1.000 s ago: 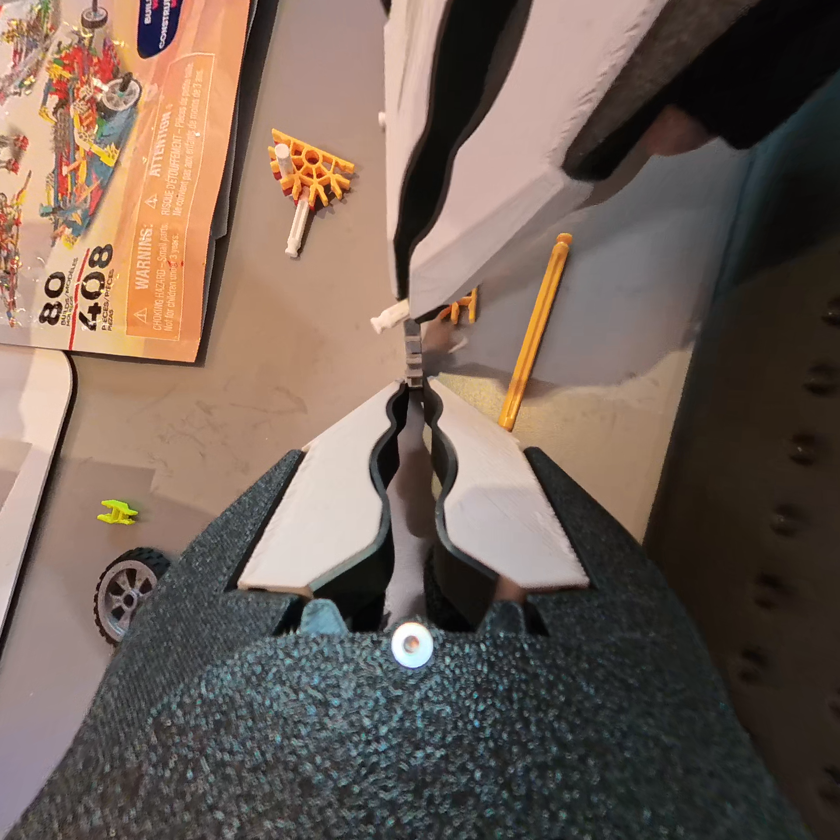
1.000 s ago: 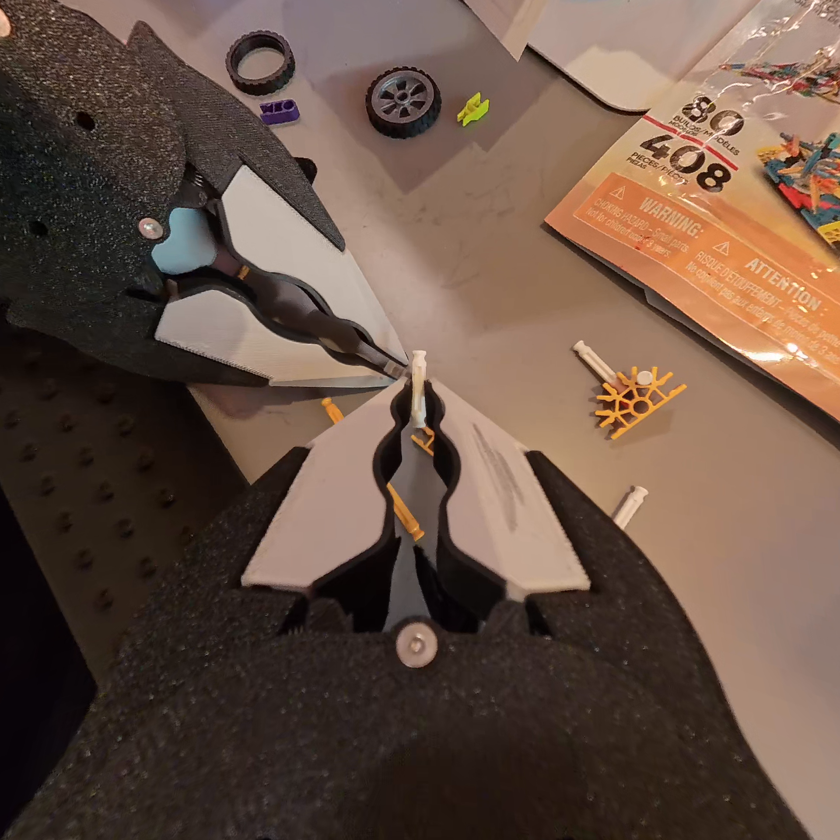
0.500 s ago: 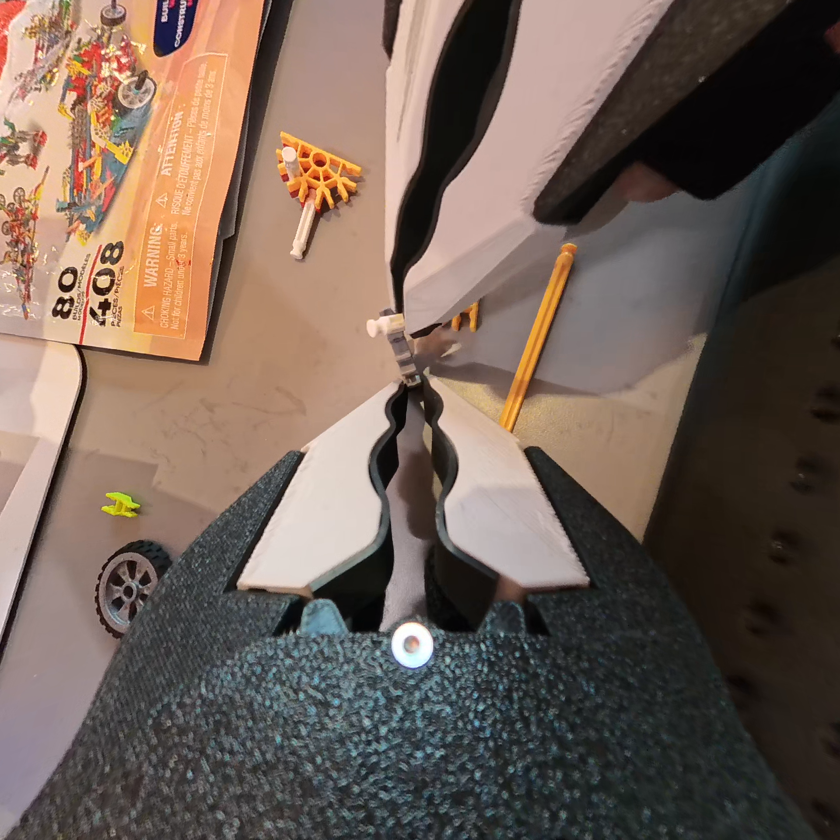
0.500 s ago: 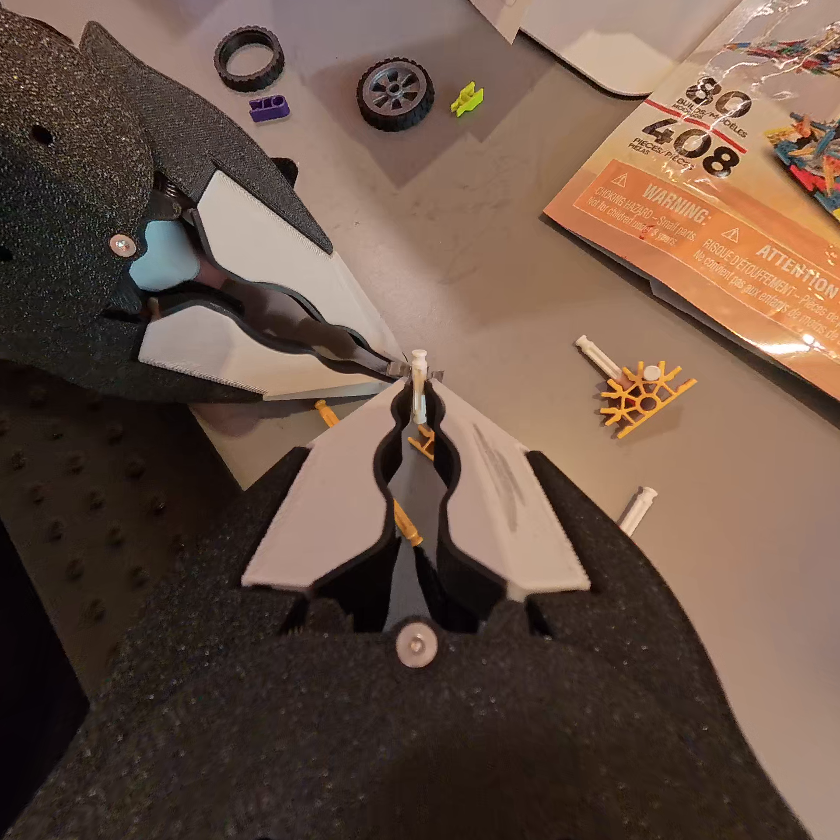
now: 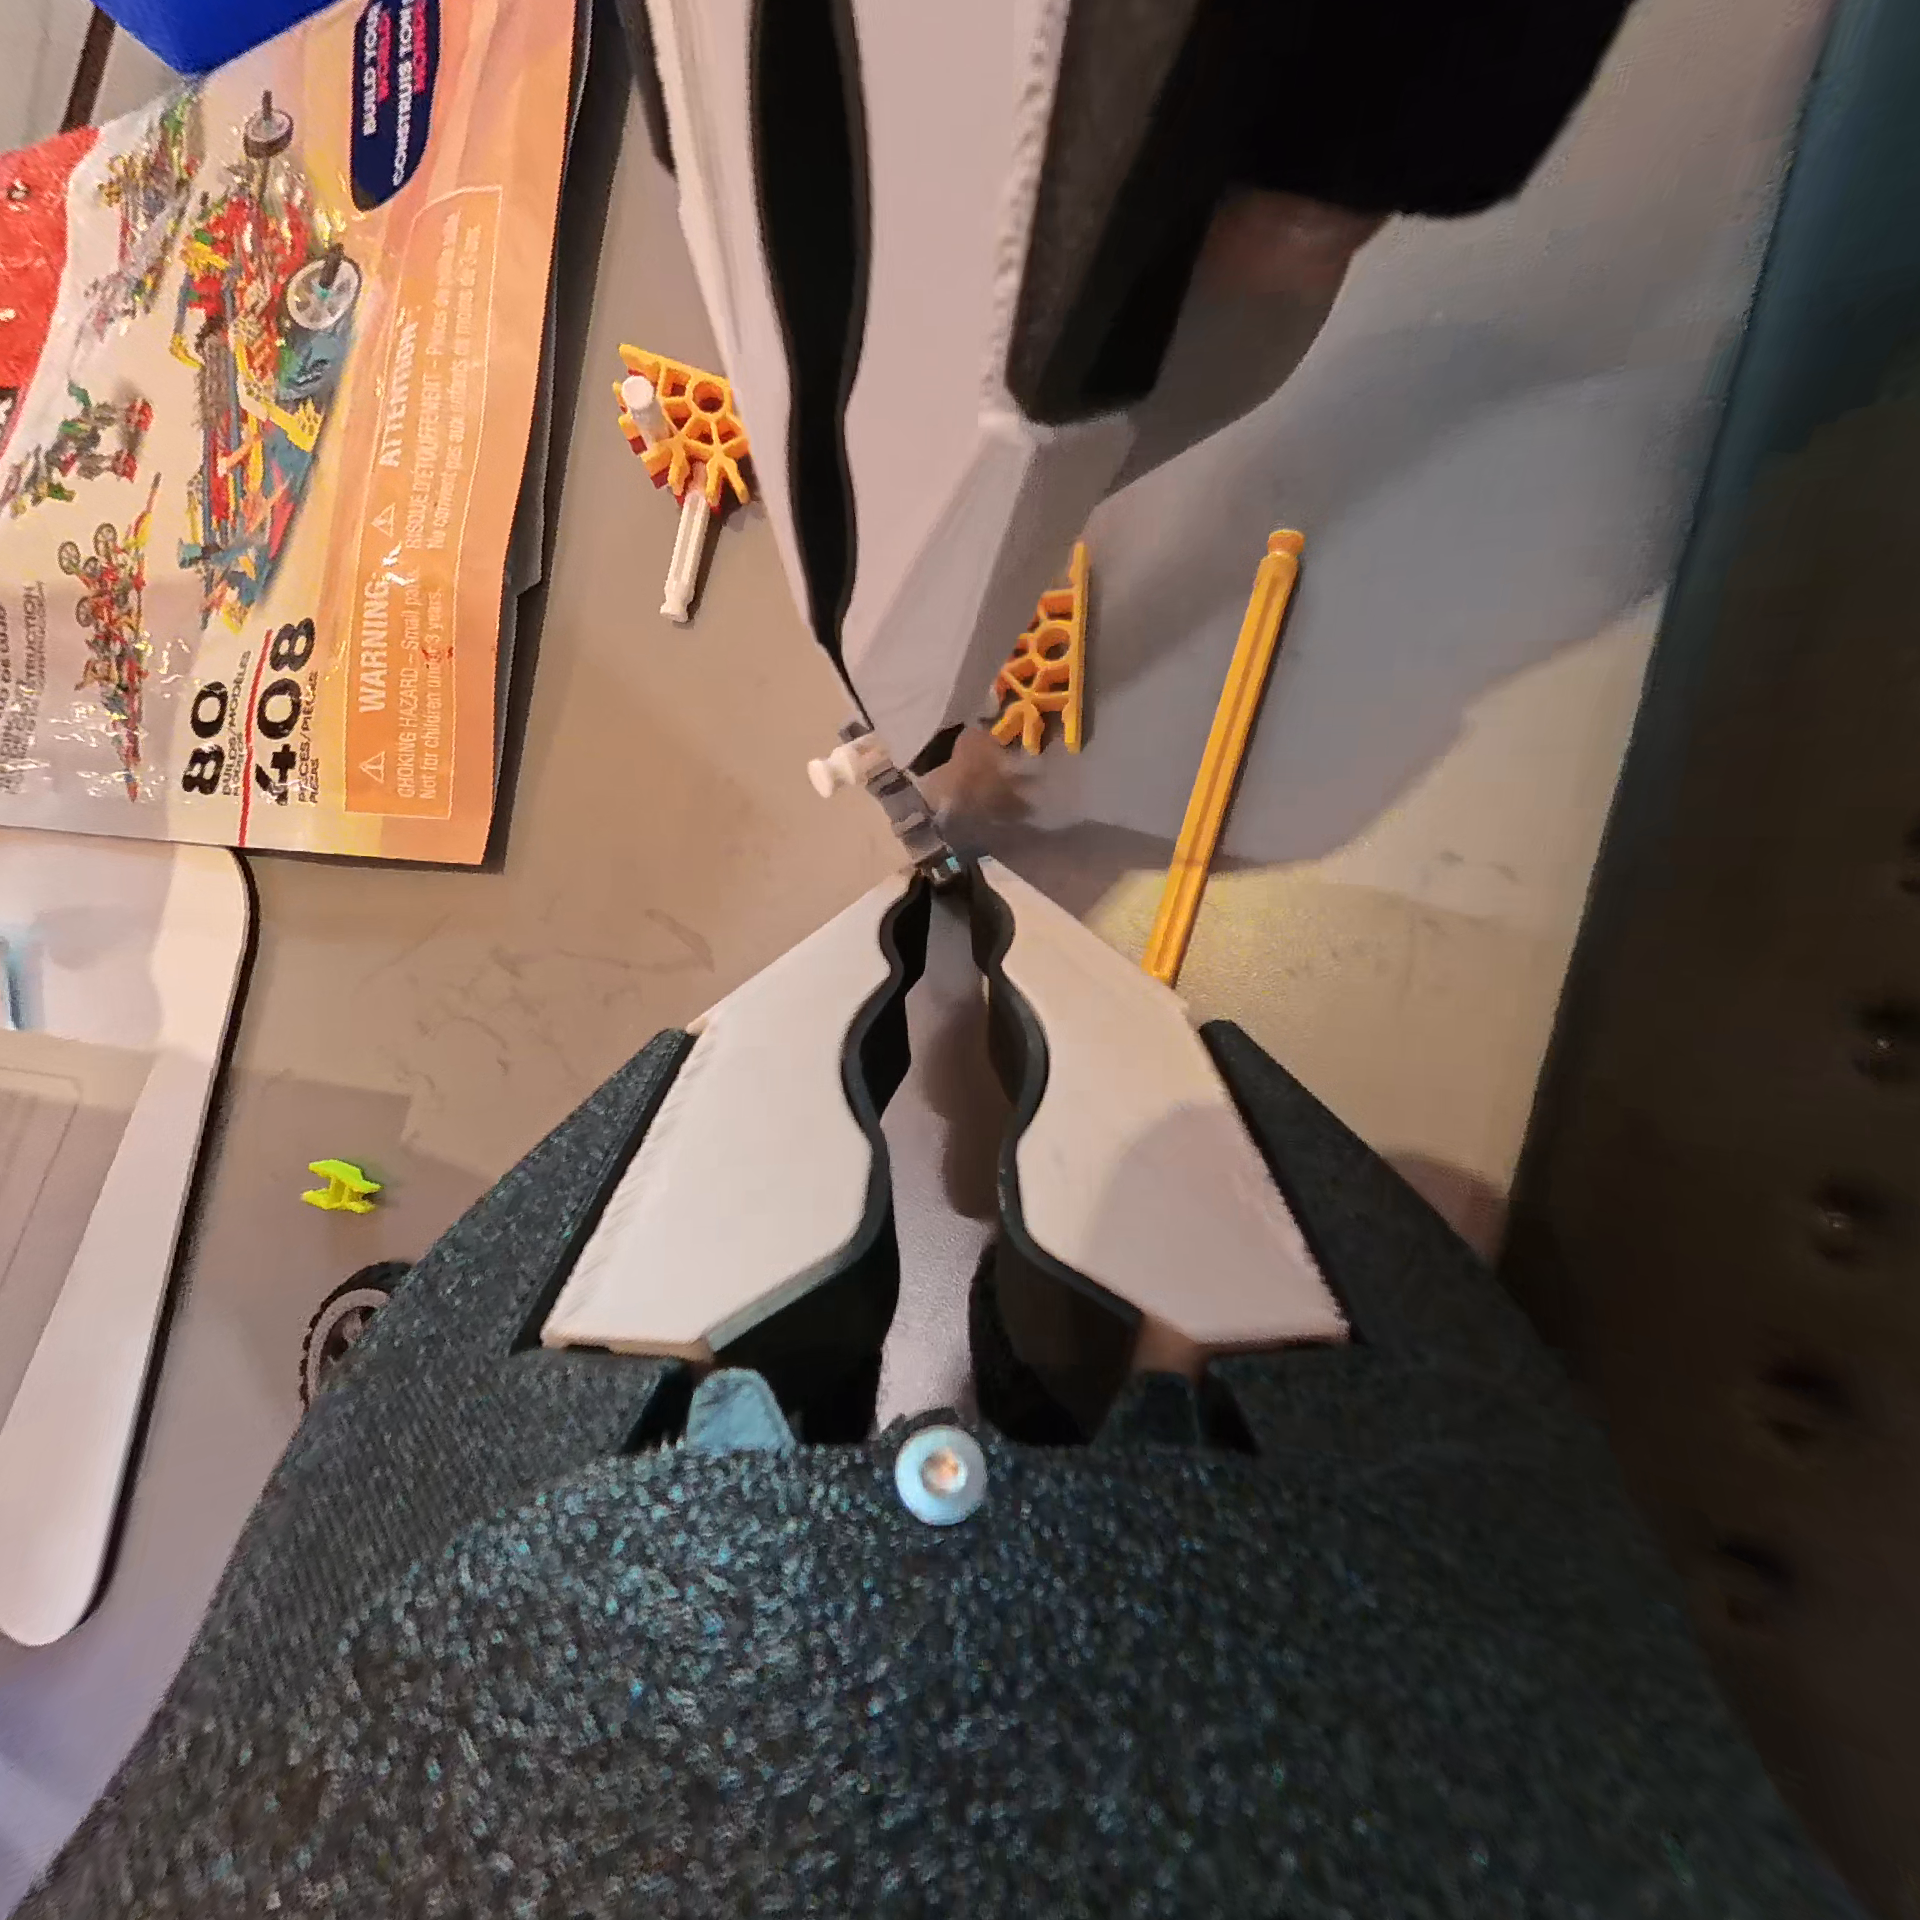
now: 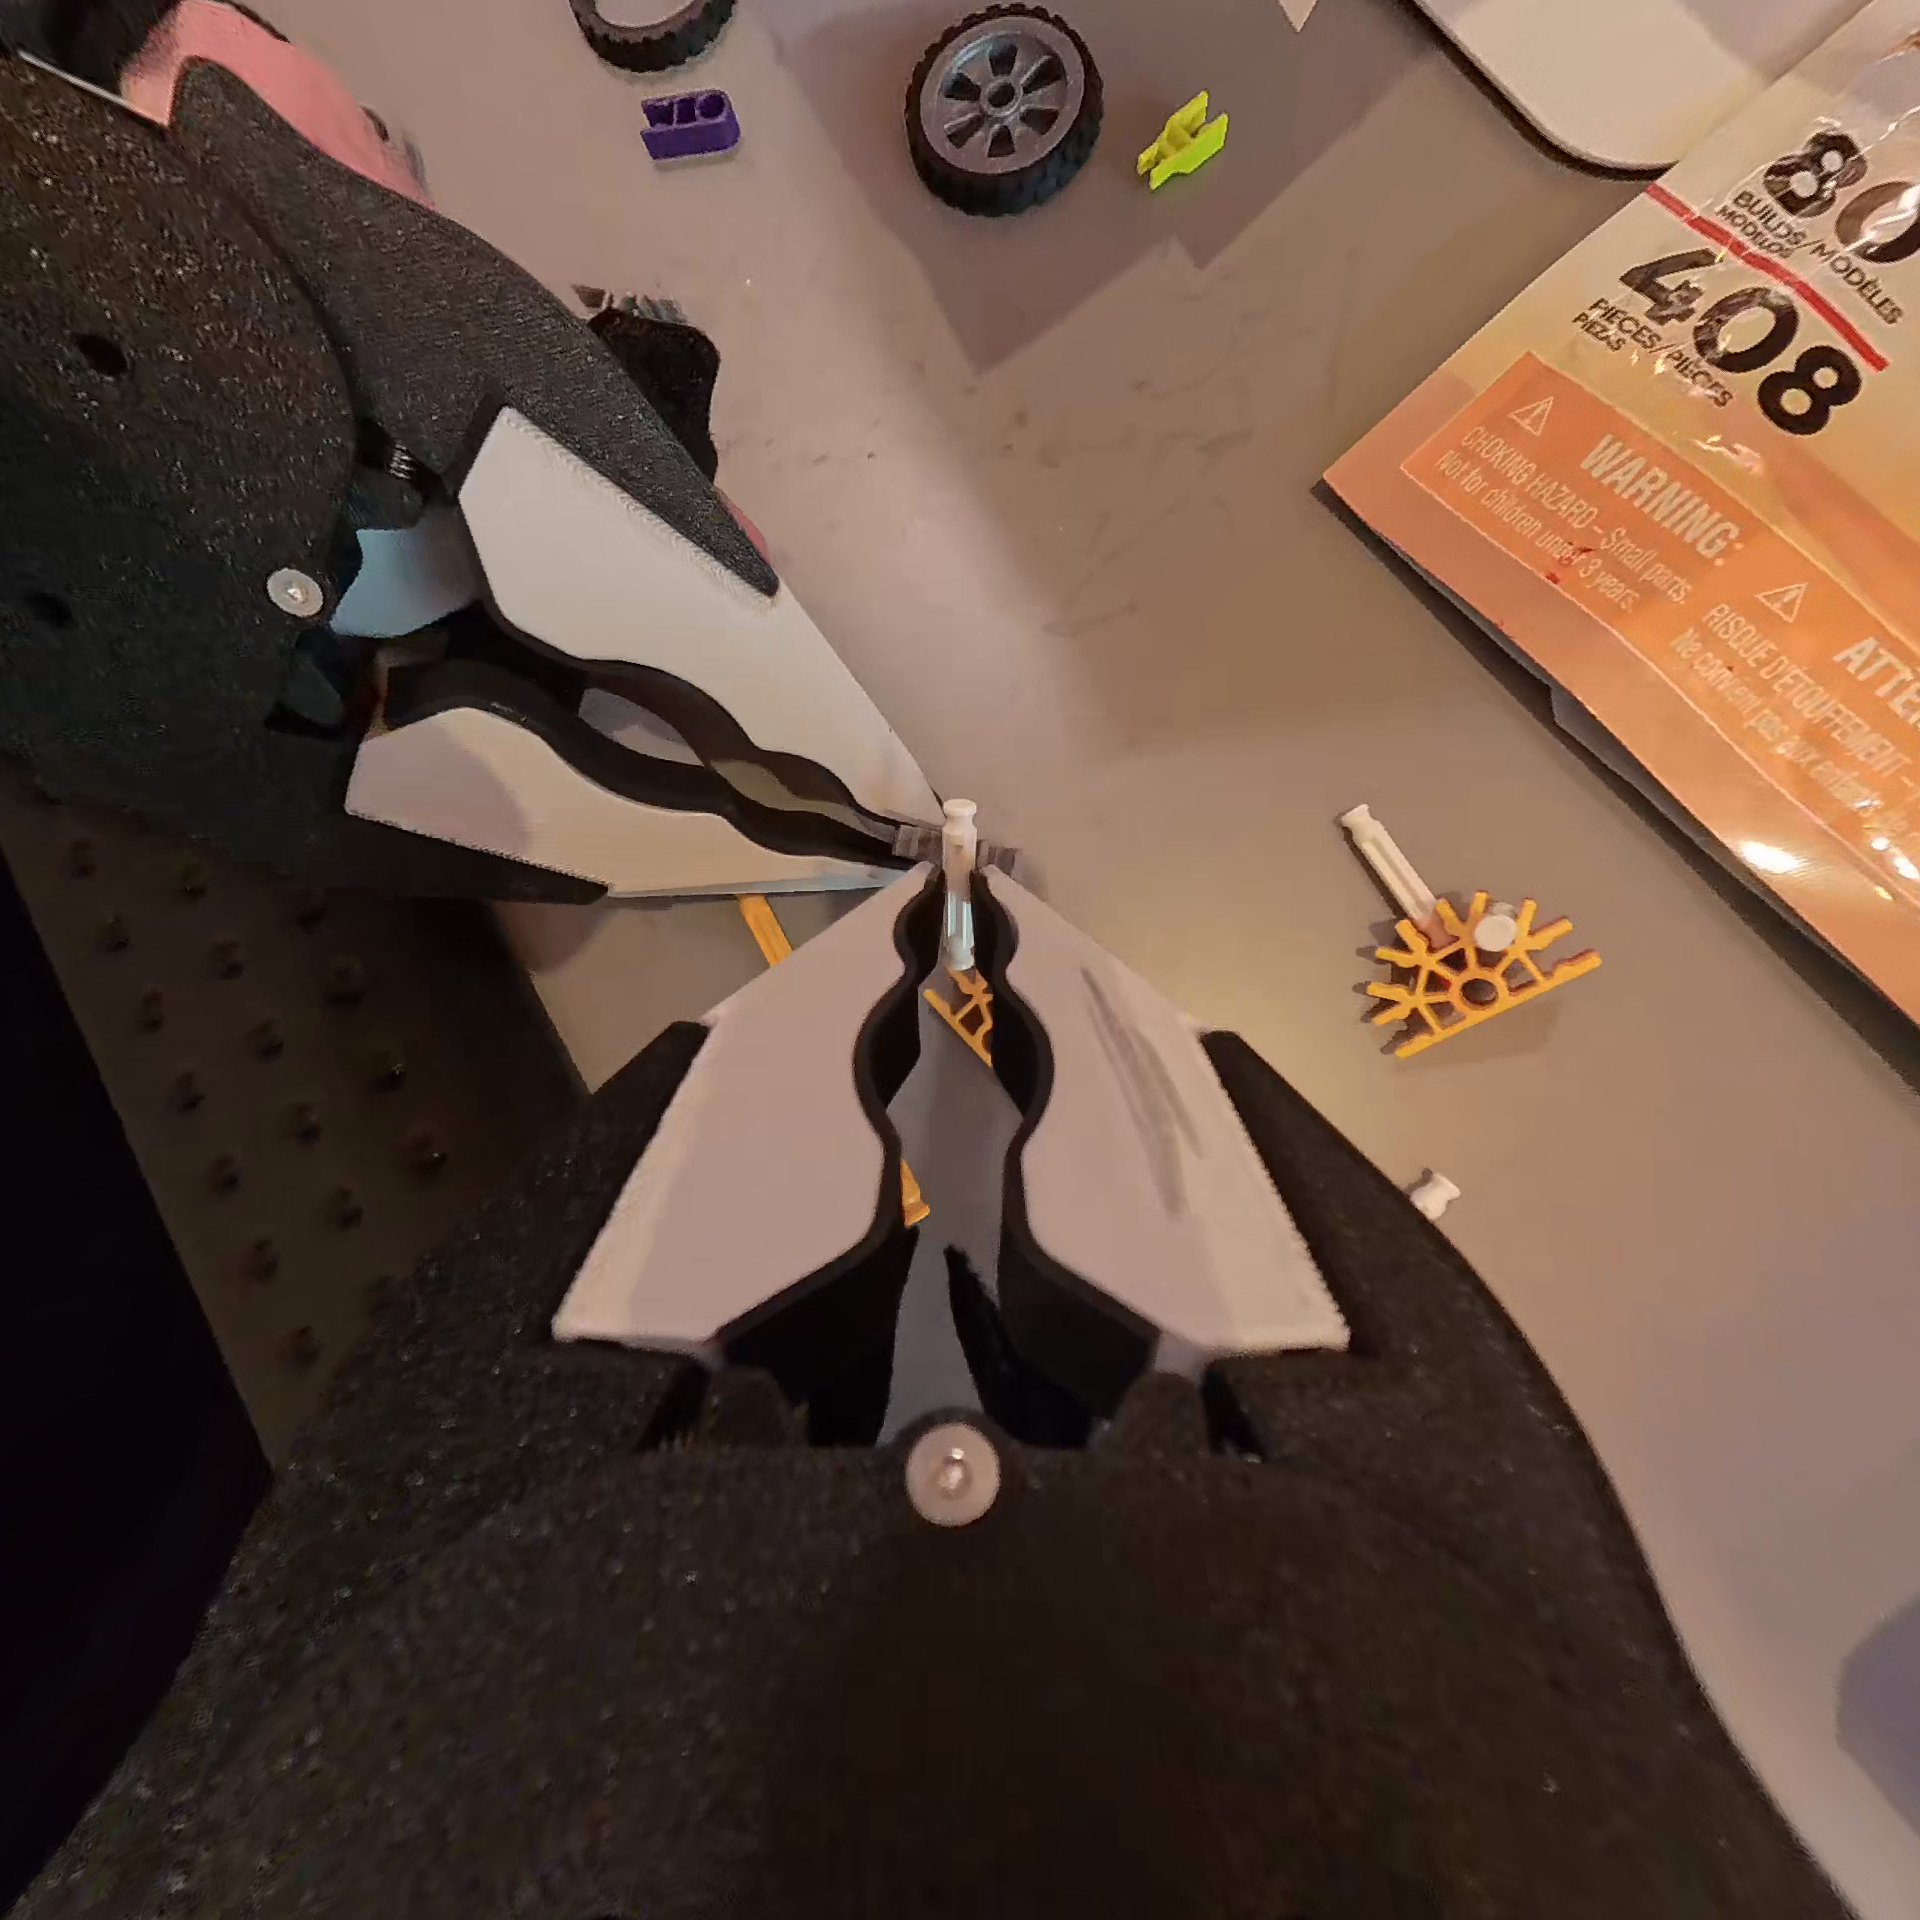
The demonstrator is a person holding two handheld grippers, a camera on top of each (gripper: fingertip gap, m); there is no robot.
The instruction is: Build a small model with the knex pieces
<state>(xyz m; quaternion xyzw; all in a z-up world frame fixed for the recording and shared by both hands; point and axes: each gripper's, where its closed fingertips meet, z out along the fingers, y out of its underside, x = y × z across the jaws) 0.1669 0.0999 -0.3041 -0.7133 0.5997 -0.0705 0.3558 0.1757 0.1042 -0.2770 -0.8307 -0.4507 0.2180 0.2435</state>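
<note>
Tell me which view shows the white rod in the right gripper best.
The right wrist view: the white rod stands lengthwise between the right gripper fingers, crossing the grey connector. The left wrist view shows only its capped end poking out sideways.

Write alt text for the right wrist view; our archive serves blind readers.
The right gripper, shut on a short white rod, meets the left gripper, which pinches a small grey connector against it, above a grey table strewn with toy parts.

Hobby table: toy-kit bag (image 6: 1704, 499), loose wheel (image 6: 1003, 104).
</note>
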